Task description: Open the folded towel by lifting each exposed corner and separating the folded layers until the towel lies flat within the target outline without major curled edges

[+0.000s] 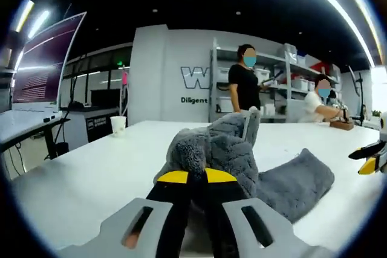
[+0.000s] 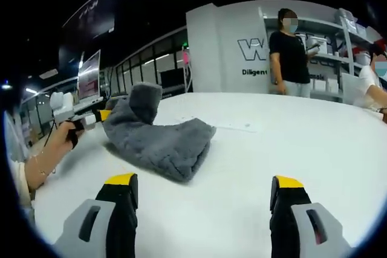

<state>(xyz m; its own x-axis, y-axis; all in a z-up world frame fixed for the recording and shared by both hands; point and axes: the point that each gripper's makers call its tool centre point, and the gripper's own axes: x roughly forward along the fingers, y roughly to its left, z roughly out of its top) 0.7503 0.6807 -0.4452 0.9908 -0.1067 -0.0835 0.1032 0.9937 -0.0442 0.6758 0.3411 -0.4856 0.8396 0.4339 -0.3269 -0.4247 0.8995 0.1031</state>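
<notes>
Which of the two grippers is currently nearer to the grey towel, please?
Left. The left gripper has its jaws closed on the grey towel, lifting a bunched part off the white table. The right gripper is open, apart from the towel.

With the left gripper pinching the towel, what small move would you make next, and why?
Probably bring the open right gripper forward to the low end of the towel. The left gripper is shut on a raised fold, while that other end lies bunched on the table, untouched, so it cannot yet spread flat.
</notes>
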